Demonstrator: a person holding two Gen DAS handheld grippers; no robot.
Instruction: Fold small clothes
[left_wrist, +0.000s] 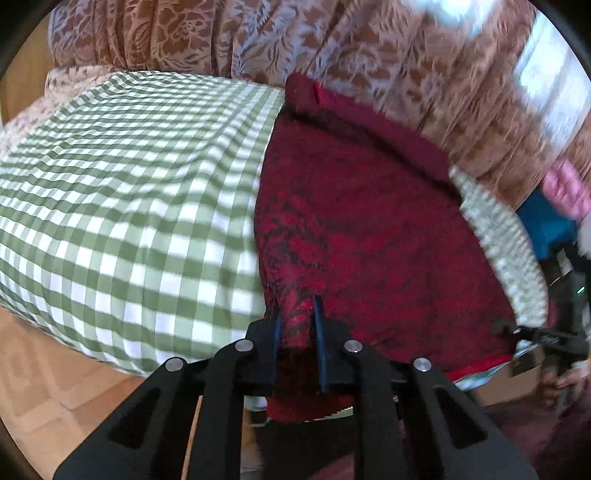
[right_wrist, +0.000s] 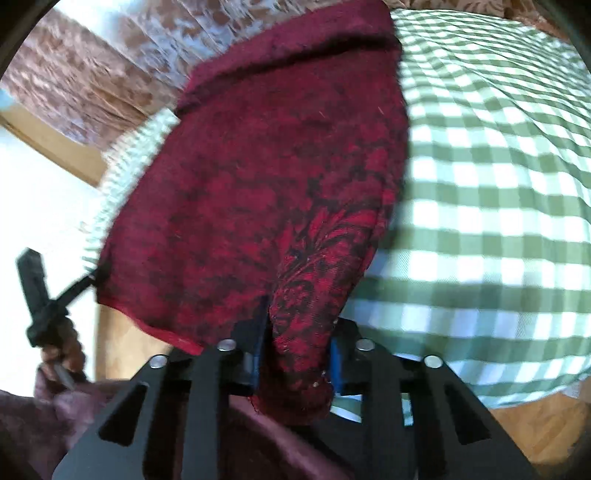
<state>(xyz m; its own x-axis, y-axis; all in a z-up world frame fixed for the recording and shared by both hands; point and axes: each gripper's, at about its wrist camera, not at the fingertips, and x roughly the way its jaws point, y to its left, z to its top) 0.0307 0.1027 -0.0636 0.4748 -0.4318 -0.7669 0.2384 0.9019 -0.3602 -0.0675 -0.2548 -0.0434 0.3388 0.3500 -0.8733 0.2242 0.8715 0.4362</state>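
While both claws pinch the near edge of the red cloth (left_wrist: 369, 229), which lies on the checked sheet (left_wrist: 129, 206), lift the left claw (left_wrist: 297, 325) and right claw (right_wrist: 295, 332) evenly, keeping the 2 corners level.

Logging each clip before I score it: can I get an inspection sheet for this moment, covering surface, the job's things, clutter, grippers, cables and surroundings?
Surface: green-and-white checked cover, lightly rippled, over a raised surface.
Job's things: dark red patterned cloth spread beside the checked area, near corners lifted; a white-patterned cloth shows at its far edge.
Clutter: pink and blue items, blurred, unidentifiable.
Grippers: left gripper shut on a near corner of the red cloth; right gripper shut on the other near corner, fabric bunched between its fingers.
Cables: nothing seen.
Surroundings: brown floral curtain behind, wooden floor below.
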